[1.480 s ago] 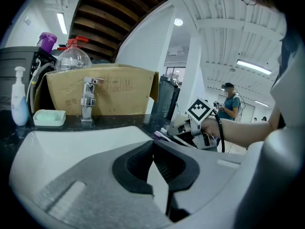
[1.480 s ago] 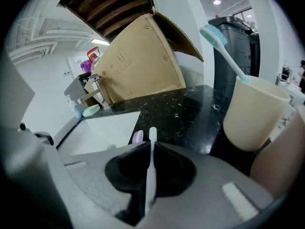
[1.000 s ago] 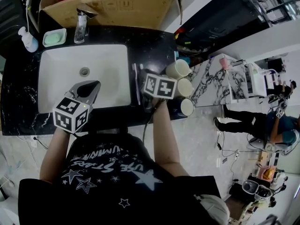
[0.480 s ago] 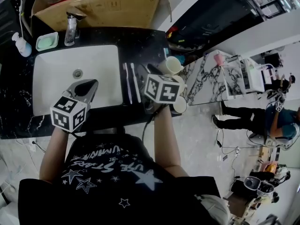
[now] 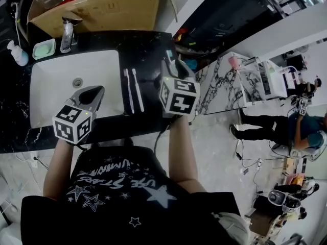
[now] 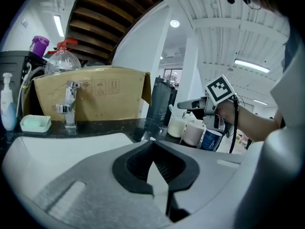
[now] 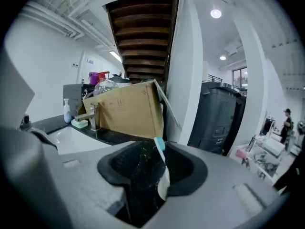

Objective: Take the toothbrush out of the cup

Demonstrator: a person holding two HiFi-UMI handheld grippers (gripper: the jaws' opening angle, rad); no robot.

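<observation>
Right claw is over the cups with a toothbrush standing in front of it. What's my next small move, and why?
Probably close the right claw on the toothbrush. Its jaws are opening, and the white handle with the blue head stands upright between them, apparently not yet gripped. Two toothbrushes already lie on the counter, so this one looks like the next to lift out.

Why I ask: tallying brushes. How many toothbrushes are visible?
3. Two toothbrushes lie side by side on the counter beside the sink; one is between the right gripper's opening jaws. Cups may hide more.
</observation>
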